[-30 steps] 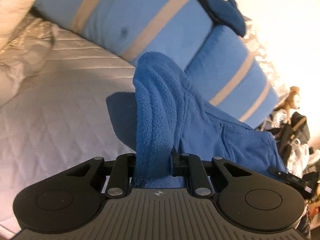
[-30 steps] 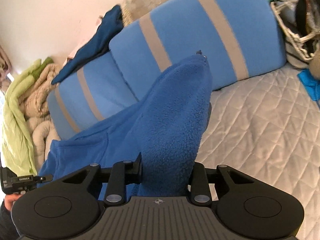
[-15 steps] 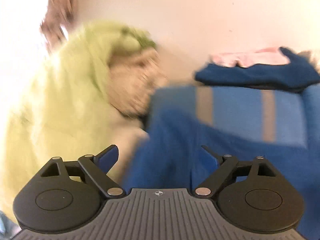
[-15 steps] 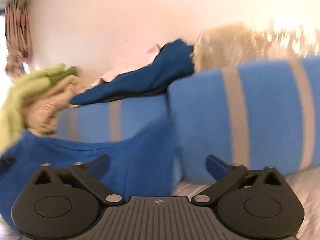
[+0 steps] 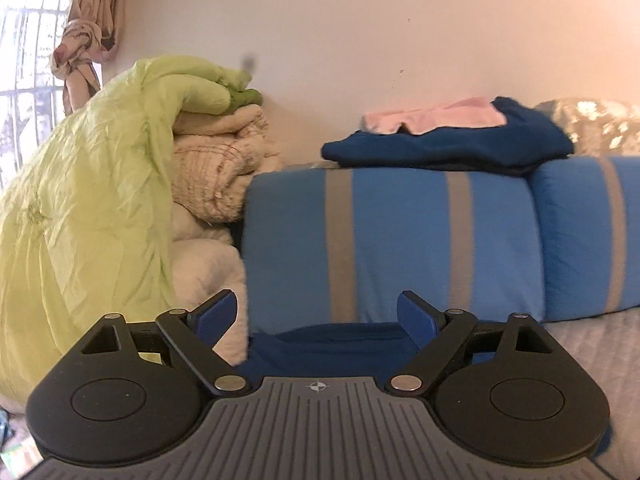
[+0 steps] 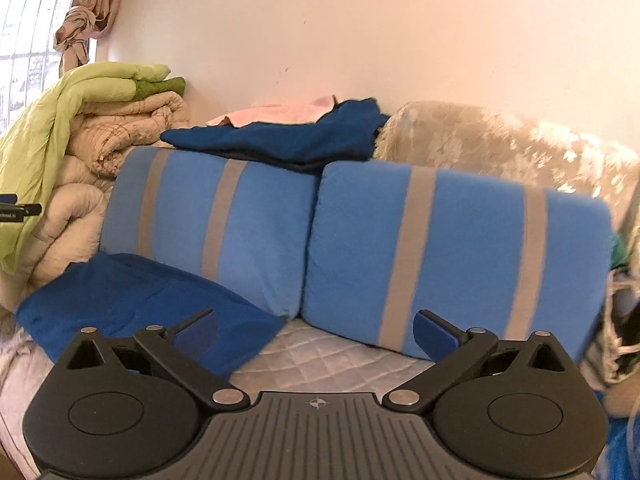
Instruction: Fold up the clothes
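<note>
Fleece (image 6: 132, 300) lies flat on bed (image 6: 332, 354) against striped cushions (image 6: 440, 248), long axis left-right. Left gripper (image 5: 316, 316) directly above it, nearer; right gripper (image 6: 316, 330) off its right edge. Both spread, empty.

Ahead of the wide-spread right gripper (image 6: 316, 330) a strip of bare quilted mattress (image 6: 320, 356) lies free, hemmed at the back by two blue striped cushions (image 6: 452, 256) standing side by side and on the left by the blue fleece garment (image 6: 132, 304) spread flat. To the left a tall heap of cream quilts (image 5: 212, 176) draped with a green sheet (image 5: 84, 208) walls off that side, and a dark blue garment (image 6: 288, 140) with a pink cloth (image 6: 280, 114) lies on the cushion tops. The open left gripper (image 5: 318, 316) faces a cushion close ahead, with the fleece just under its fingers.
</note>
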`<control>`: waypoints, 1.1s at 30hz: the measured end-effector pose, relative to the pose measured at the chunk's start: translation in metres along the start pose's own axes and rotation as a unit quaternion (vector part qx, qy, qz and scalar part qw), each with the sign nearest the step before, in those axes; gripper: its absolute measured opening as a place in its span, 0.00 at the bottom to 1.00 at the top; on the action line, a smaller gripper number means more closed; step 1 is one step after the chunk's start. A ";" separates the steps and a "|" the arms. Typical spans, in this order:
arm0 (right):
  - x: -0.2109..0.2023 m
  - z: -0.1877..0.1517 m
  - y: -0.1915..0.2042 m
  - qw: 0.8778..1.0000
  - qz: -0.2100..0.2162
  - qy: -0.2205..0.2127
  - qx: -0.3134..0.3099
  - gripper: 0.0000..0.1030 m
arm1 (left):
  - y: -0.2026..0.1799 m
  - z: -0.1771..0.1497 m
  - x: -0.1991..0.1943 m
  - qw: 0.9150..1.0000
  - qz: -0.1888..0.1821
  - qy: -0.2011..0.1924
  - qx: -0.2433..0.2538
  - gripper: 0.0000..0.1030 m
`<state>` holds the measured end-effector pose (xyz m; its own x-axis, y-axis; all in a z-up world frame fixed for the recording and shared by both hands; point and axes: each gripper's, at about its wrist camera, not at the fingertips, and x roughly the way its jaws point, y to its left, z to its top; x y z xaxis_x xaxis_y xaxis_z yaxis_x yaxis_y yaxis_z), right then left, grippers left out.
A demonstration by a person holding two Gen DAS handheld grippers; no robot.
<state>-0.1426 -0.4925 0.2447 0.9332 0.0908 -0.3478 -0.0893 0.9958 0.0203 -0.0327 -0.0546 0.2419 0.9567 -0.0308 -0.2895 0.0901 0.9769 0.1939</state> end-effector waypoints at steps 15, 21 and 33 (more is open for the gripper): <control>-0.040 -0.091 -0.069 0.990 -0.104 0.087 0.030 1.00 | -0.017 -0.108 -0.003 0.990 -0.067 0.126 -0.013 0.86; -0.034 -0.147 -0.095 0.978 -0.146 0.143 0.049 1.00 | -0.017 -0.161 0.010 0.980 -0.069 0.186 -0.021 0.86; -0.010 -0.265 -0.113 0.944 -0.201 0.252 0.074 1.00 | -0.010 -0.244 0.023 0.970 -0.046 0.233 -0.050 1.00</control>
<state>-0.2343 -0.6090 -0.0026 0.5932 -0.2753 -0.7565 0.3222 0.9424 -0.0903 -0.0790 -0.0138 0.0042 0.7147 -0.0431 -0.6981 0.1206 0.9907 0.0623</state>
